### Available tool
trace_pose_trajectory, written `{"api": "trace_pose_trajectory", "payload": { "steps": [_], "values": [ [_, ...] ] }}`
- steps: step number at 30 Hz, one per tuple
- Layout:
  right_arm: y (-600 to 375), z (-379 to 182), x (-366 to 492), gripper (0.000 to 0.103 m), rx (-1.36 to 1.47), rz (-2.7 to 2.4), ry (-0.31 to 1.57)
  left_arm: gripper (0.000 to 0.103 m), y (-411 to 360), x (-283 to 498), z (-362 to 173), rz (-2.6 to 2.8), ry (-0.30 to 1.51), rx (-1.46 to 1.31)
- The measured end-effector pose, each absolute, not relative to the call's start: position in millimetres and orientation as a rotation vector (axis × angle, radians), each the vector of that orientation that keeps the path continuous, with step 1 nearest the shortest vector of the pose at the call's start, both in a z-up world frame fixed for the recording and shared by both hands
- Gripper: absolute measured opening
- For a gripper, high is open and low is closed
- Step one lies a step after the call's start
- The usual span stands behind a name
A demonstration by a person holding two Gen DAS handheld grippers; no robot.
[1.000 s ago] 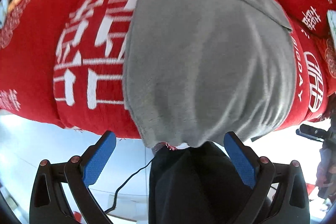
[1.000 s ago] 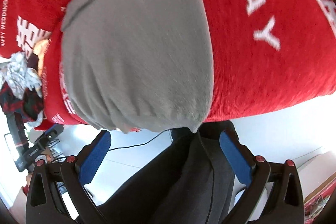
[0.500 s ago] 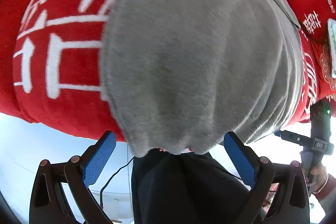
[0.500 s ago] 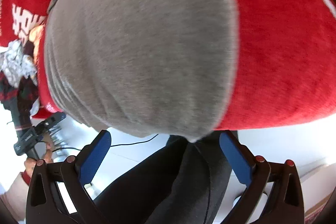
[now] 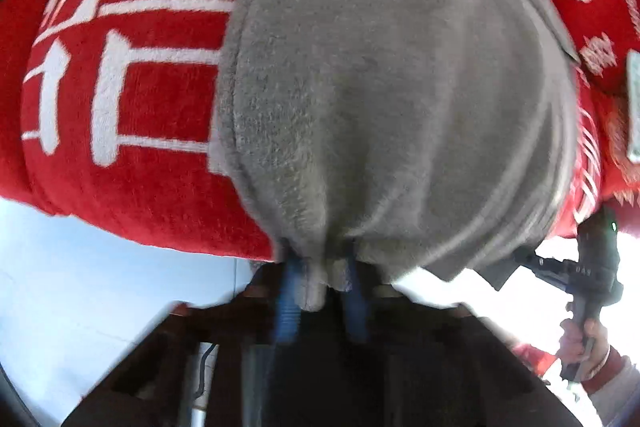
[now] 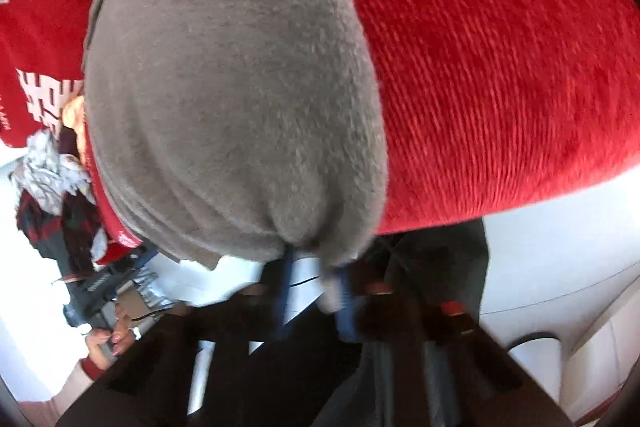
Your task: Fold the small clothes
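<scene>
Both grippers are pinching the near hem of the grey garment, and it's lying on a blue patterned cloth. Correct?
Not quite: the cloth under the grey garment is red with white lettering, not blue, as the left wrist view shows. The rest holds: the left gripper and the right gripper are each closing on the garment's near hem, with fabric between their blue pads.

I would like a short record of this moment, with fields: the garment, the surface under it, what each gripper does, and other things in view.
garment: grey fleece garment, lying flat
surface: red cloth with white characters
left gripper: jaws closing, near edge of the garment bunched between them
right gripper: jaws closing on the near edge of the same garment
grip places: two different points on the near hem
other: pile of crumpled clothes at the far left, right wrist view
</scene>
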State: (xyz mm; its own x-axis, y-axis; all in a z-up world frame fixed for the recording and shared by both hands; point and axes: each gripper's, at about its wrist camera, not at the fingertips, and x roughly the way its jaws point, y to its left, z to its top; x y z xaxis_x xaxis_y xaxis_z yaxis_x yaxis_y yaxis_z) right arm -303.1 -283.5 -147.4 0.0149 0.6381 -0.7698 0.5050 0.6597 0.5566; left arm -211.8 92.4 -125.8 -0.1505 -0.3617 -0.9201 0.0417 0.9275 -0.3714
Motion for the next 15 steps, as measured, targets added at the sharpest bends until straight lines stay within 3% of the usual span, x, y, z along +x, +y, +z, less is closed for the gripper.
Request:
{"api": "trace_pose_trajectory", "payload": {
  "steps": [6, 9, 15],
  "values": [
    [-283.1, -97.0, -304.4, 0.008, 1.076, 0.283, 1.495, 0.011, 98.1, -195.6, -80.1, -0.485, 1.594, -0.401],
    [-289.1, -66.8, -290.5, 0.008, 1.136, 0.327, 1.394, 0.005, 95.8, -175.9, -54.8, -0.516, 1.530, -0.461],
    [-312.1, -35.3, -236.0, 0.007, 1.221, 0.355, 1.223, 0.005, 79.6, -112.0, -33.2, -0.525, 1.452, -0.403]
  ]
}}
